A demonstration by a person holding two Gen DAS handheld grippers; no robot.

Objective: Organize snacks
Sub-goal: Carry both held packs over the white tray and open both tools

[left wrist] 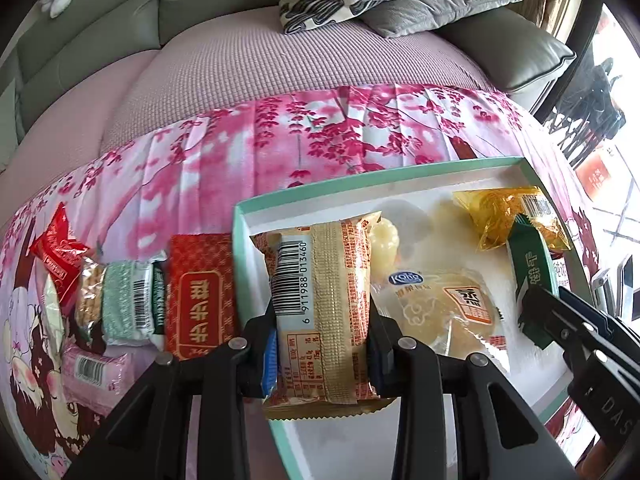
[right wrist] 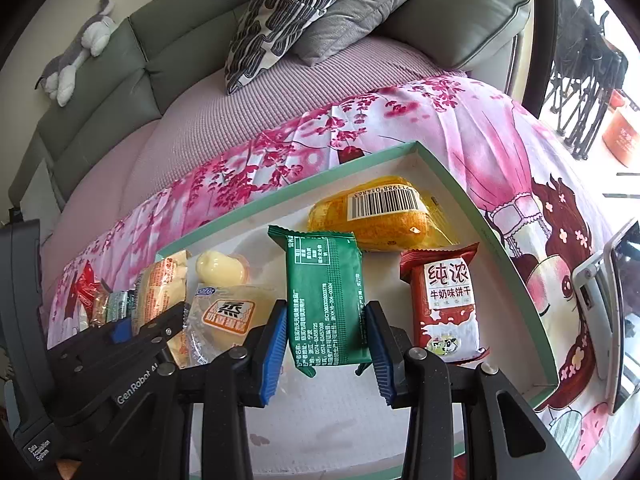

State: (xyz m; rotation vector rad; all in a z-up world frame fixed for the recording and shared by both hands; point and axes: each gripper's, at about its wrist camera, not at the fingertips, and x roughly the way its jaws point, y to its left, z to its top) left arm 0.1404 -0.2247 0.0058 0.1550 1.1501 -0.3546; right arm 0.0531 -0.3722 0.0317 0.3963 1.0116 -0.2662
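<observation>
Left gripper (left wrist: 322,344) clenches beige snack packet (left wrist: 320,304) over teal tray (left wrist: 240,216) | right gripper (right wrist: 326,344) clenches green packet (right wrist: 326,300)

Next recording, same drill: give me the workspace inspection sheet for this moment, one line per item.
Surface: pink cherry-blossom cloth spread over a sofa seat.
Job's things: mint-edged white tray holding a yellow wrapped cake, red milk biscuit pack, jelly cup and clear steamed cake pack; a row of packs lies left of the tray, including a red patterned packet.
Clutter: nothing seen.
Grippers: left gripper shut on an orange barcoded snack pack; right gripper shut on a green snack pack.
Cables: nothing seen.
Surroundings: patterned cushion, plush toy.
</observation>
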